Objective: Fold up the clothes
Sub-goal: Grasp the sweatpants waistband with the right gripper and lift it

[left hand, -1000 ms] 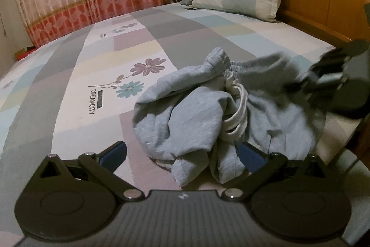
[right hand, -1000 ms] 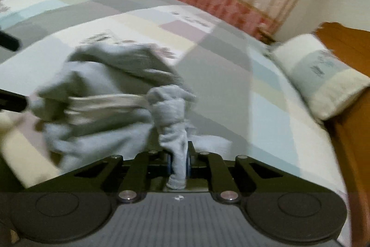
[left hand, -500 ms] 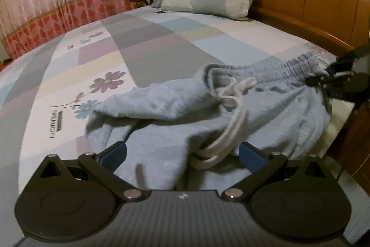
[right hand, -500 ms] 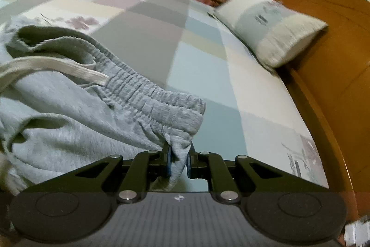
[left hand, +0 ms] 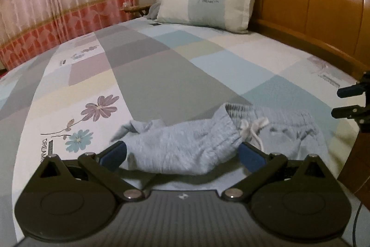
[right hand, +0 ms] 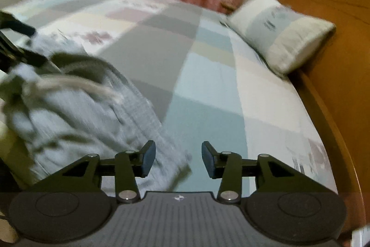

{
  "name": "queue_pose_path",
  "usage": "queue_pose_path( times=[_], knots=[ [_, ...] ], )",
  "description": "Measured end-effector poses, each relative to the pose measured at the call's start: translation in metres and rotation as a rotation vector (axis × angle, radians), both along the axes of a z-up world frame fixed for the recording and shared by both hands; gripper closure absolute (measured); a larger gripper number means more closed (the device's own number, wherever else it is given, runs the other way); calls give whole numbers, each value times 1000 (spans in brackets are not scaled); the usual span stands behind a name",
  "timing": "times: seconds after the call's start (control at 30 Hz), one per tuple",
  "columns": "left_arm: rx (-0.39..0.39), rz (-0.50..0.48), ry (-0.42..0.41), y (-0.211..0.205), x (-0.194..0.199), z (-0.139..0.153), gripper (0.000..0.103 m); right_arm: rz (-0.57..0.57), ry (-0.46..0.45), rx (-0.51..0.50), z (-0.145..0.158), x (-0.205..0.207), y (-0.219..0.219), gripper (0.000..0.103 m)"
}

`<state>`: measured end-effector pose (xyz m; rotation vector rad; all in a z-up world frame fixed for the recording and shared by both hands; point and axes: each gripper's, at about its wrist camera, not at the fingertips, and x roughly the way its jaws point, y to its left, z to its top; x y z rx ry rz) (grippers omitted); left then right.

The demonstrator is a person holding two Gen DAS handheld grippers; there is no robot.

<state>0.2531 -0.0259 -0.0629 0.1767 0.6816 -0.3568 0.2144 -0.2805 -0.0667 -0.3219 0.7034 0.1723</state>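
The right claw (right hand: 178,159) had a tight pinch on the waistband a moment ago. Now it is opening and nothing is between its pads. The gray pants (left hand: 185,145) were in a lump before. Now they lie spread out on the near edge of the bed (left hand: 161,66). The left claw (left hand: 182,154) stands wide around them, gripping nothing. Folding can start.
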Motion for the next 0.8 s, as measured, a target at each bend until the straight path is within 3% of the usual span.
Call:
queue_pose_path(
  times=[0.23,0.33,0.4,0.67,0.8],
  knots=[
    [-86,1,45,25,-6,-1,1,394,-51,-47,13,35,76,52],
    [-104,45,52,37,1,2,1,571,-103,-140,4,44,114,36],
    [-120,66,67,45,7,3,1,655,-129,-187,-1,49,133,33],
    [-110,79,105,59,15,-8,1,893,-100,-278,-5,40,160,34],
    [-155,68,109,62,26,-4,1,886,-98,-316,-10,36,160,34]
  ],
)
